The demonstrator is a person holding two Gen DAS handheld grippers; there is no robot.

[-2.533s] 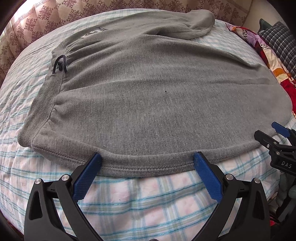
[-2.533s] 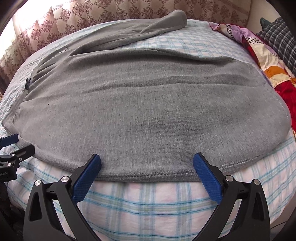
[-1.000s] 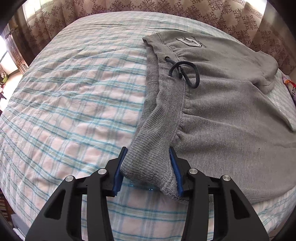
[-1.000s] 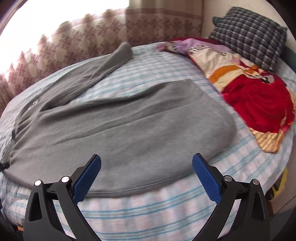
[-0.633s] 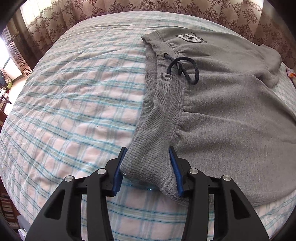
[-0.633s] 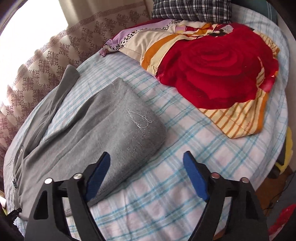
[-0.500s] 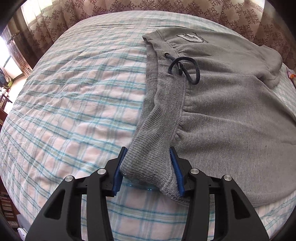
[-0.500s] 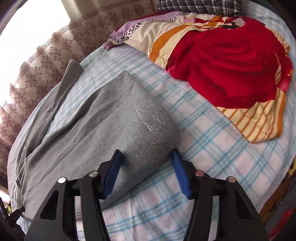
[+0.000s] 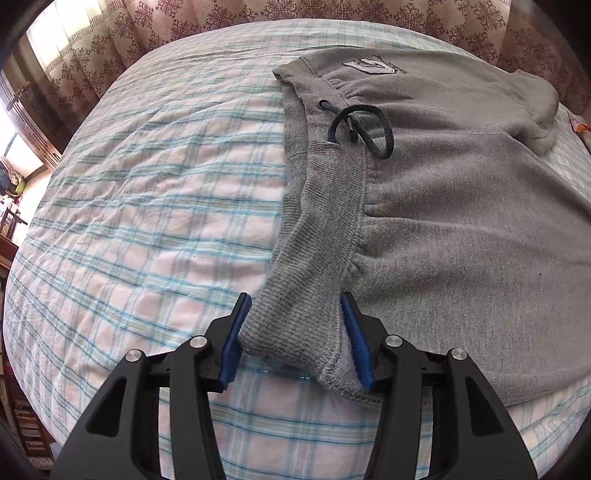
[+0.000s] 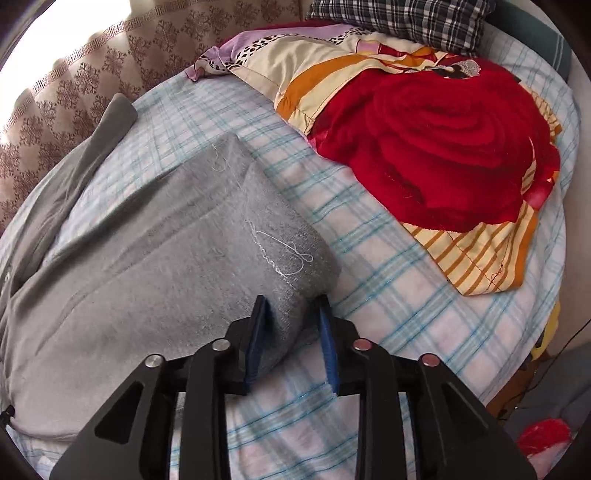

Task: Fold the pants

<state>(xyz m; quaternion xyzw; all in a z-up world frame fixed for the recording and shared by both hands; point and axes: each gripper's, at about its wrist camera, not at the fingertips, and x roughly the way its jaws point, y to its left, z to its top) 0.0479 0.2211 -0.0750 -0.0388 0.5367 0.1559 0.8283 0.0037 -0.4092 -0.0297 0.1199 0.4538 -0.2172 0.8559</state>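
Grey sweatpants (image 9: 461, 229) lie flat on the checked bed. In the left wrist view my left gripper (image 9: 295, 343) is shut on the near corner of the ribbed waistband (image 9: 325, 229), with the dark drawstring (image 9: 365, 125) further up. In the right wrist view my right gripper (image 10: 291, 339) is shut on the near corner of the leg end of the pants (image 10: 184, 258), which carries a loose white thread. The other leg (image 10: 85, 155) stretches toward the curtain.
A red and yellow floral blanket (image 10: 443, 140) and a checked pillow (image 10: 399, 18) lie at the right end of the bed (image 10: 388, 288). Patterned curtains (image 9: 258, 11) hang behind. The checked sheet (image 9: 147, 206) stretches left of the waistband.
My left gripper moved from the side hem to the waistband corner and shut on it. My right gripper swung to the leg end and closed from wide open onto its corner.
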